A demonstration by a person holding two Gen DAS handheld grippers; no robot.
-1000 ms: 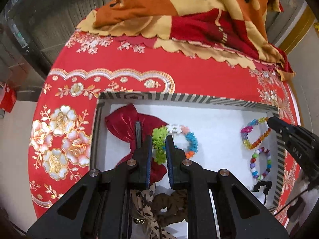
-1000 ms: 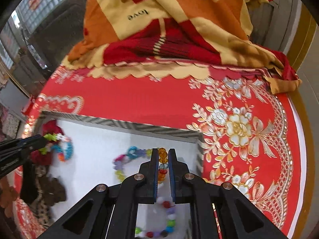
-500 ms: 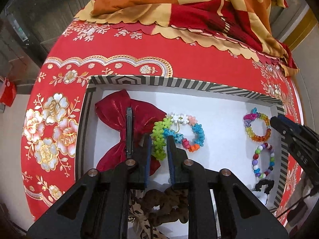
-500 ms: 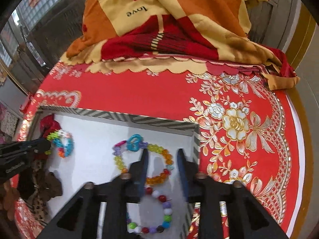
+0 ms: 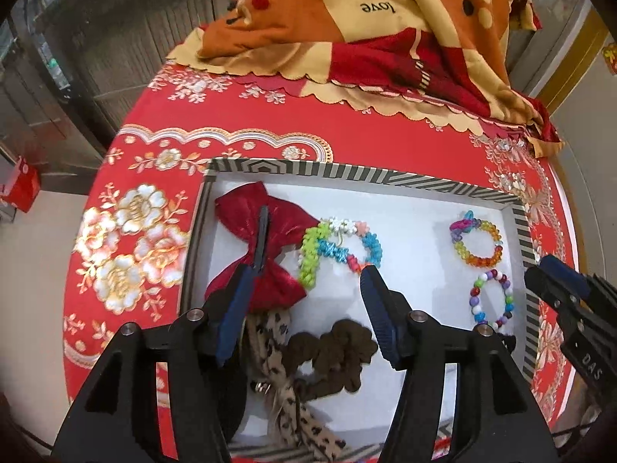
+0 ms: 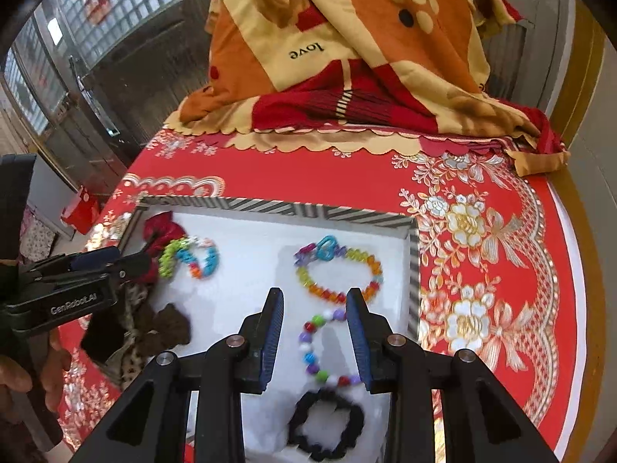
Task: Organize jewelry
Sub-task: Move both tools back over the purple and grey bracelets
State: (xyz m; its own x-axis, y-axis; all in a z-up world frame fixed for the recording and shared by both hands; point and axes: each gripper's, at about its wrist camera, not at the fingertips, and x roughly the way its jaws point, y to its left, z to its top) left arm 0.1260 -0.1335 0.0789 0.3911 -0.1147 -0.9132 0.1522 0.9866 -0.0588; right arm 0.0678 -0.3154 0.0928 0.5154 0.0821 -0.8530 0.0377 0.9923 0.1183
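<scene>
A white tray with a striped rim [image 5: 347, 171] [image 6: 277, 206] lies on the red cloth. In it lie a red bow clip [image 5: 246, 243], a green-blue flower bracelet [image 5: 339, 247] [image 6: 189, 256], a rainbow crystal bracelet [image 5: 478, 243] [image 6: 339, 270], a round-bead bracelet [image 5: 491, 299] [image 6: 320, 347], a brown scrunchie [image 5: 331, 355], a leopard scrunchie [image 5: 277, 370] and a black scrunchie [image 6: 327, 424]. My left gripper [image 5: 308, 281] is open and empty above the flower bracelet. My right gripper [image 6: 314, 301] is open and empty above the two bead bracelets.
A folded orange and red blanket [image 5: 366, 31] [image 6: 347, 58] lies at the far side of the round table. The table edge drops to the floor on the left [image 5: 46, 231]. A red box [image 5: 19, 185] stands on the floor.
Both grippers have opened, let go of their bracelets and drawn back. The flower bracelet now lies beside the bow; the crystal bracelet lies at the tray's right end.
</scene>
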